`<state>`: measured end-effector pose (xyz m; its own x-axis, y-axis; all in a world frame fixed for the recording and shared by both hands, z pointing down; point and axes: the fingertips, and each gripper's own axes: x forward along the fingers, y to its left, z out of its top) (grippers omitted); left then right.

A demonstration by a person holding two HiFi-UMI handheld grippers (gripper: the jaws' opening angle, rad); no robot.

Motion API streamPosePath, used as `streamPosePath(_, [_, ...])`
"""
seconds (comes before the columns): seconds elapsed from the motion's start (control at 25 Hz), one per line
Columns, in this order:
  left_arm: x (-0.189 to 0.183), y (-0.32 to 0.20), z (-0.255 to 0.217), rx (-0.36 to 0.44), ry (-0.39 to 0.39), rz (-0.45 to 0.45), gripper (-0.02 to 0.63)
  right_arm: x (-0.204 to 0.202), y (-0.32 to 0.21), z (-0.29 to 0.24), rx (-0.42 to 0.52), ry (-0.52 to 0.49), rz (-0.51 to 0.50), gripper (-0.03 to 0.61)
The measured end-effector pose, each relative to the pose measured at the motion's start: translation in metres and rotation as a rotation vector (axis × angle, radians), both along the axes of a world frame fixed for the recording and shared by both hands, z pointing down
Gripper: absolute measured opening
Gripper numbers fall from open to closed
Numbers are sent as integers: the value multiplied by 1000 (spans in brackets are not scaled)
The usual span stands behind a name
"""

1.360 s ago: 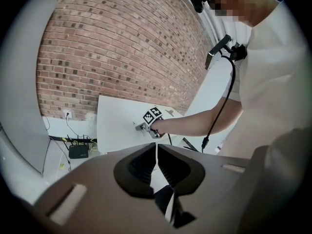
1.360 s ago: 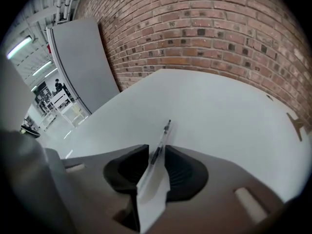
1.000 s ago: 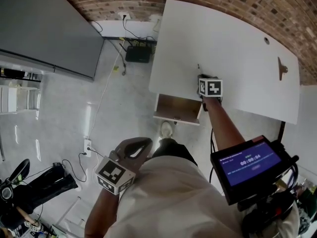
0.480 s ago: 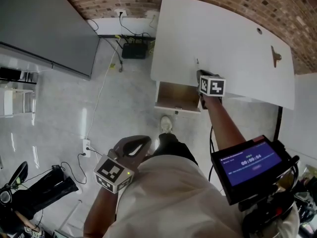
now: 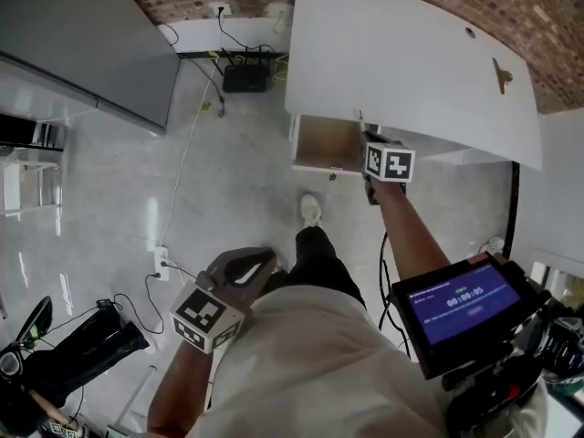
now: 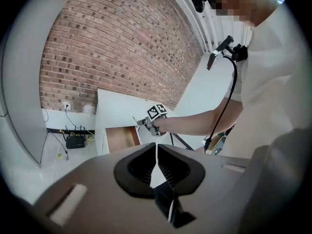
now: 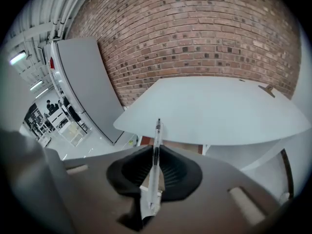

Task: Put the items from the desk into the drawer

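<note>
**Pen clamped at the desk edge, over the open drawer**

The only legible writing is on the dark tablet screen (image 5: 461, 301) mounted at the person's chest: a timer reading "00:00:05"; the small line above it is too fine to read. Each gripper's cube carries black-and-white square markers, with no words.

The white flat-topped desk (image 5: 411, 71) stands against a red-brown brick wall (image 7: 195, 38); its top is bare apart from a small brown object (image 5: 500, 73) near the far side, too small to identify. Under the desk's front edge the wood-lined drawer (image 5: 321, 144) is pulled open. The pale glossy floor (image 5: 228, 181) holds a black router box (image 5: 245, 78) by the wall, with cables trailing from it; a large grey panel (image 5: 82, 44) fills the left of the room. A white shoe (image 5: 311, 210) shows below the drawer.

The right forearm (image 5: 411, 235) is stretched forward; the right gripper (image 7: 156, 152) is clenched on the clear plastic pen (image 7: 157, 135), which stands up between the black ribbed pads and points toward the desk edge, just beside the drawer's right end. The left gripper (image 6: 156, 152) hangs low beside the person's hip, well apart from the desk; its jaws are pressed together with nothing between them.
</note>
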<state>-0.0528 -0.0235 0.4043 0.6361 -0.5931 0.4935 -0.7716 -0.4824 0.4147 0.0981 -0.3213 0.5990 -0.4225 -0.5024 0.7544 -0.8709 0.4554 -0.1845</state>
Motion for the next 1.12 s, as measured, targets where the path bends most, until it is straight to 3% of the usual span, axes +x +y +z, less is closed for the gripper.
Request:
streamPosePath(0.44, [-2, 44, 17, -36, 3, 7, 18, 5, 75, 66, -73, 16, -5, 44])
streamPosePath(0.72, [-10, 34, 30, -69, -8, -9, 18, 0, 47, 108, -108, -23, 55, 44])
streamPosePath(0.92, [-4, 6, 55, -83, -19, -6, 18, -11, 6, 150, -102, -30, 42, 44])
streamPosePath(1.12, [4, -1, 41, -83, -20, 11, 18, -19, -4, 153, -104, -24, 18, 44])
